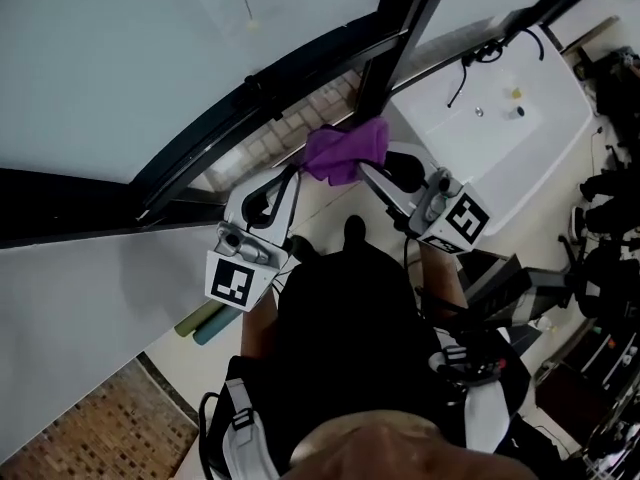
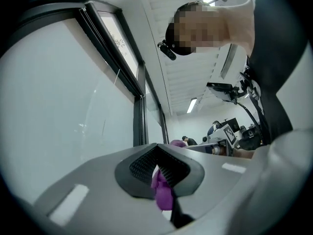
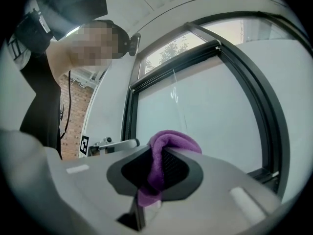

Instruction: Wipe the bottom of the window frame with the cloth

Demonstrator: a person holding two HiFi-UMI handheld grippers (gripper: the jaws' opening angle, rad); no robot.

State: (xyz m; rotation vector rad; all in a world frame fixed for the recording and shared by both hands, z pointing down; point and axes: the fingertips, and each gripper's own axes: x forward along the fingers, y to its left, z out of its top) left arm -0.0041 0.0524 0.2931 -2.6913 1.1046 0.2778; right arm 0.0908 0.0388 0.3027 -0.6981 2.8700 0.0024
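Observation:
A purple cloth (image 1: 345,150) hangs bunched between my two grippers, right in front of the dark window frame (image 1: 250,98) where the mullion (image 1: 395,38) meets the bottom rail. My left gripper (image 1: 300,175) is shut on the cloth's left end, and the cloth (image 2: 164,192) shows pinched between its jaws. On the right end my right gripper (image 1: 368,173) is shut too, with a fold of the cloth (image 3: 168,143) bulging over its jaws. Both grippers sit just below the rail; whether the cloth touches it is unclear.
A white table (image 1: 500,138) with cables and small items stands to the right of the mullion. Two green rolls (image 1: 205,323) lie on the floor at the left, by a brick-patterned patch (image 1: 90,428). Dark equipment (image 1: 600,268) crowds the right edge.

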